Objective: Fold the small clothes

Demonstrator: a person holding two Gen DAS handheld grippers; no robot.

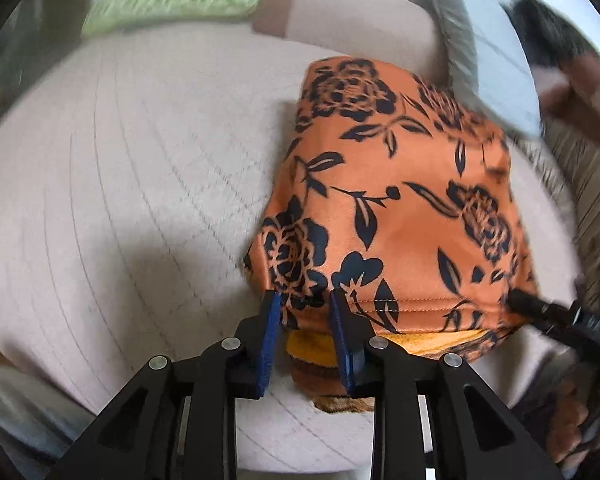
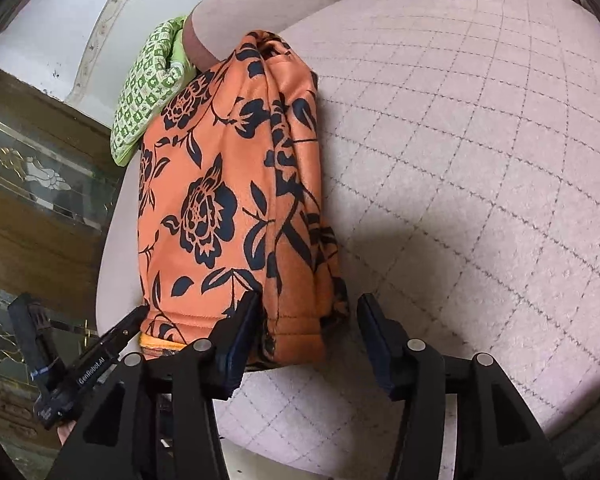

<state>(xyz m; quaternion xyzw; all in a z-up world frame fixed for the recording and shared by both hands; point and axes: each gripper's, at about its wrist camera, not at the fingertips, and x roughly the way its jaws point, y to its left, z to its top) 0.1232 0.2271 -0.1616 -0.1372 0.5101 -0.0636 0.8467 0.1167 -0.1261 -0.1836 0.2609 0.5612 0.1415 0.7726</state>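
The folded orange floral-print garment (image 2: 228, 200) lies on the pale checked bed cover (image 2: 480, 160); a green patterned cloth (image 2: 148, 84) sits beyond it (touching its far corner), both tools (image 1: 305, 316) (image 2: 308, 312) at its near hem.

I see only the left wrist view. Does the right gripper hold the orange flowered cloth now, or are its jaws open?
Observer: Open. The right gripper stands astride the near hem corner of the orange flowered cloth; one pad is close beside the hem and the other stands clear of it.
Operator: How does the right side of the cloth look?
Observer: Several layers are bunched into a thick fold along that edge.
Operator: What is the blurred green thing behind?
Observer: A green cloth printed with small squares, beside the far corner of the orange one.
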